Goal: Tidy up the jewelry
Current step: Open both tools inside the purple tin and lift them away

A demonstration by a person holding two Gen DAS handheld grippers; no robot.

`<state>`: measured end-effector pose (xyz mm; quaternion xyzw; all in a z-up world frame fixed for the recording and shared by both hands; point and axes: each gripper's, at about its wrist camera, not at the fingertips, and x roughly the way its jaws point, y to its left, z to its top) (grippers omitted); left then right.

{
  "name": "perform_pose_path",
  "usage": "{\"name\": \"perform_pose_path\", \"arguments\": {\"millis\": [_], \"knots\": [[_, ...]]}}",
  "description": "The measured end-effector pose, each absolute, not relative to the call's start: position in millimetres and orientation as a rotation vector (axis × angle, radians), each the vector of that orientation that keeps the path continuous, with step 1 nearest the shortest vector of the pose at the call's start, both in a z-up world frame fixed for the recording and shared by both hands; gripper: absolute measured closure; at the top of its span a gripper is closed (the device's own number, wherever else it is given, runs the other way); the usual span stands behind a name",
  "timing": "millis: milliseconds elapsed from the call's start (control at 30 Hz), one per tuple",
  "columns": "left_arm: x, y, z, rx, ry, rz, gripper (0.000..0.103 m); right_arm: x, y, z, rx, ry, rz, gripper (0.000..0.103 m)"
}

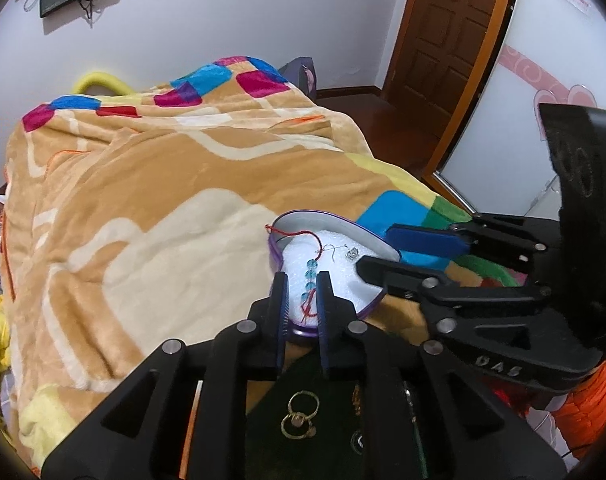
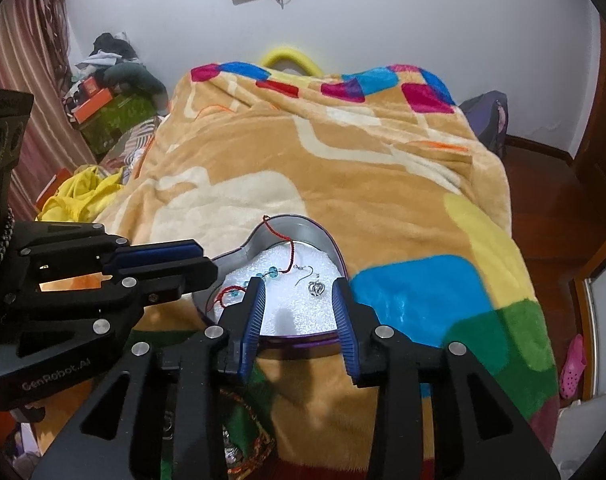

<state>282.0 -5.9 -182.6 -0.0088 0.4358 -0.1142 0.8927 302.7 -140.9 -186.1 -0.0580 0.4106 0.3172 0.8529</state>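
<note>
A heart-shaped tin (image 2: pixel 303 236) with a purple rim and white foam lining sits on the plush blanket (image 2: pixel 343 168) that covers the bed, near the blanket's front edge and just beside its blue patch. Inside the tin lies a red cord bracelet (image 2: pixel 263 276) strung with blue beads; one end of its cord trails up over the tin's far wall. Just beside it on the foam rests a silver hook earring (image 2: pixel 315 284) with a small openwork charm, apart from the beads.

The left gripper (image 1: pixel 302 280) hovers over the near side of the tin, its two blue-padded fingers standing a narrow gap apart, with the beaded length of the bracelet (image 1: pixel 309 280) seen between them. Whether the pads touch the cord I cannot tell; the jaws are parted and not clamped on it.

The right gripper (image 2: pixel 301 292) reaches in from the opposite side, its fingers spread wide over the tin's front rim, with the earring lying on the foam between and just beyond the tips. Nothing is held in it.

Below the left gripper, on a dark cloth (image 1: pixel 303 400) at the front of the bed, lie two gold rings (image 1: pixel 299 416), touching each other. A wooden door (image 1: pixel 443 40) stands in the far corner, and a yellow garment (image 2: pixel 83 196) is heaped at the blanket's left edge.
</note>
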Motion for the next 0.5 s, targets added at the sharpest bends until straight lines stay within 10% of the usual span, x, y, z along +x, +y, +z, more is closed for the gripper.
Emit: {"name": "perform_pose_path", "arguments": {"millis": [500], "knots": [[231,6,-131,0.002,0.776,-0.185,0.057,258,-159,-138,-0.11,0.732,0.602,0.071]]}}
